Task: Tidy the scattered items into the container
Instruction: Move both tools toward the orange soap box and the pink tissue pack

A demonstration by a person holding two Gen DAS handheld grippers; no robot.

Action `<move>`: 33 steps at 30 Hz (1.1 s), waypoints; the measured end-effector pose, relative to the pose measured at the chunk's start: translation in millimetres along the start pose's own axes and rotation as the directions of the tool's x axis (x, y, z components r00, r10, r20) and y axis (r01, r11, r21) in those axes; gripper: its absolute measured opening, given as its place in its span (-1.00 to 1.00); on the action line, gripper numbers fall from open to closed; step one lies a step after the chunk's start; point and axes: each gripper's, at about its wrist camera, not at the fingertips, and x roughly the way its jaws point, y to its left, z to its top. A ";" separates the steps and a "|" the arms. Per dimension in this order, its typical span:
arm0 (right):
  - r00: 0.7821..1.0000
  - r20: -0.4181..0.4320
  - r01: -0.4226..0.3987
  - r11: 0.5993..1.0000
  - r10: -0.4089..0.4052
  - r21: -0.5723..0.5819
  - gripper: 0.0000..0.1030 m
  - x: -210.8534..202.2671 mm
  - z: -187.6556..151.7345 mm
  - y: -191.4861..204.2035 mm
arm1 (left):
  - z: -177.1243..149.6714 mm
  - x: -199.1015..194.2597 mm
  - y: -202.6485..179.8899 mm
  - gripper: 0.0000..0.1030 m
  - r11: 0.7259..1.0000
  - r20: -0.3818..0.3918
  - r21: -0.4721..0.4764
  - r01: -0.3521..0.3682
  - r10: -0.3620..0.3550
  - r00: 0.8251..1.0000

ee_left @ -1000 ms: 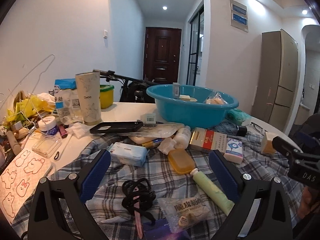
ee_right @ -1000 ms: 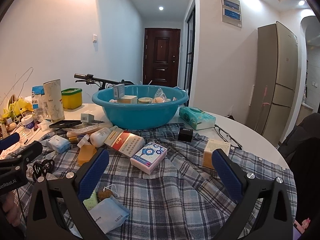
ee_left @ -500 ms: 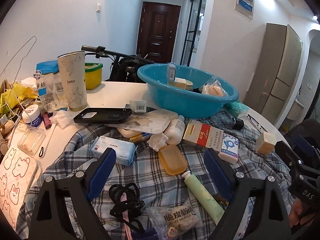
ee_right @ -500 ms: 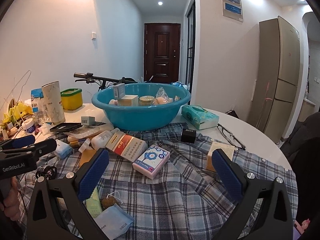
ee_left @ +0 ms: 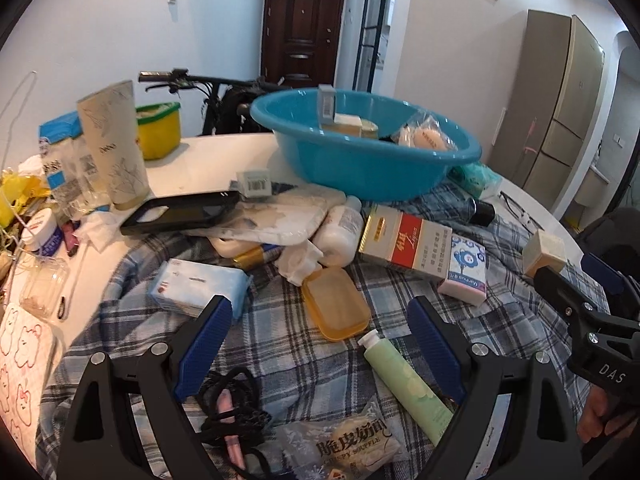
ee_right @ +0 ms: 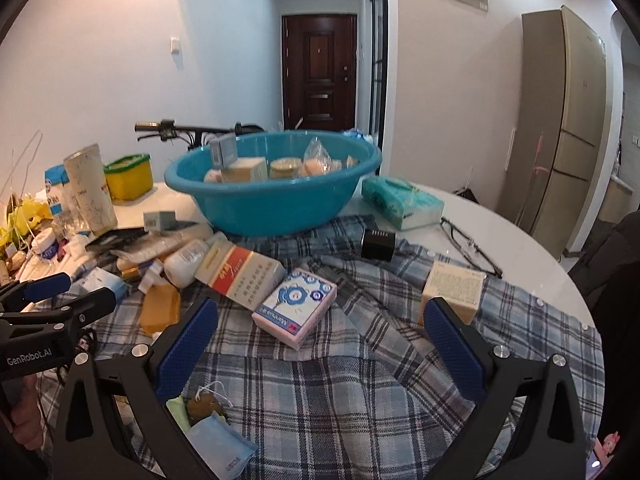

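Observation:
A blue basin with several items in it stands at the back of a round table. Scattered on a plaid cloth lie an orange soap box, a green tube, a red and white carton, a pink and blue box and a wipes pack. My left gripper is open and empty just above the soap box and tube. My right gripper is open and empty, low over the cloth in front of the pink and blue box.
A tall cup, yellow tub, black phone case and small clutter fill the table's left. A tissue pack, glasses, a black box and a beige box lie right. A bicycle stands behind.
My left gripper has moved forward and tilted down over the soap box and tube. My right gripper has moved forward and lower toward the pink and blue box. Both stay open.

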 end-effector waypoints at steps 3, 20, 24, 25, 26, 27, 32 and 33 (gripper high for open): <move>1.000 -0.014 0.002 1.000 -0.002 -0.002 0.98 5.5 0.5 -0.2 | 1.6 10.1 -4.7 0.77 1.000 -0.033 0.007 0.016 -0.016 0.999; 0.995 -0.091 -0.039 0.998 0.043 0.043 0.89 39.7 3.1 -10.5 | 10.8 67.9 -4.9 0.77 0.998 -0.232 -0.039 0.049 -0.056 0.971; 0.993 -0.109 -0.039 0.998 0.044 0.042 0.88 47.0 3.8 -11.1 | 9.5 80.4 -3.7 0.65 0.997 -0.265 -0.061 0.052 -0.067 0.962; 0.993 -0.113 -0.038 0.998 0.042 0.041 0.88 48.5 3.9 -11.3 | 9.1 82.3 -4.1 0.56 0.997 -0.274 -0.061 0.047 -0.062 0.960; 0.992 -0.115 -0.036 0.998 0.041 0.042 0.88 50.0 4.1 -11.5 | 9.6 82.9 -4.6 0.51 0.998 -0.267 -0.051 0.035 -0.048 0.962; 0.992 -0.119 -0.036 0.998 0.041 0.043 0.87 51.6 4.1 -11.9 | 10.3 83.2 -5.2 0.45 0.999 -0.262 -0.042 0.028 -0.038 0.964; 0.988 -0.151 -0.032 0.999 0.038 0.043 0.87 60.5 2.2 -11.0 | 14.2 84.7 -0.4 0.05 0.999 -0.254 -0.041 0.017 -0.026 0.967; 0.987 -0.158 -0.032 0.999 0.037 0.039 0.87 62.5 1.7 -9.4 | 15.0 84.4 1.2 0.05 0.999 -0.257 -0.048 0.020 -0.032 0.966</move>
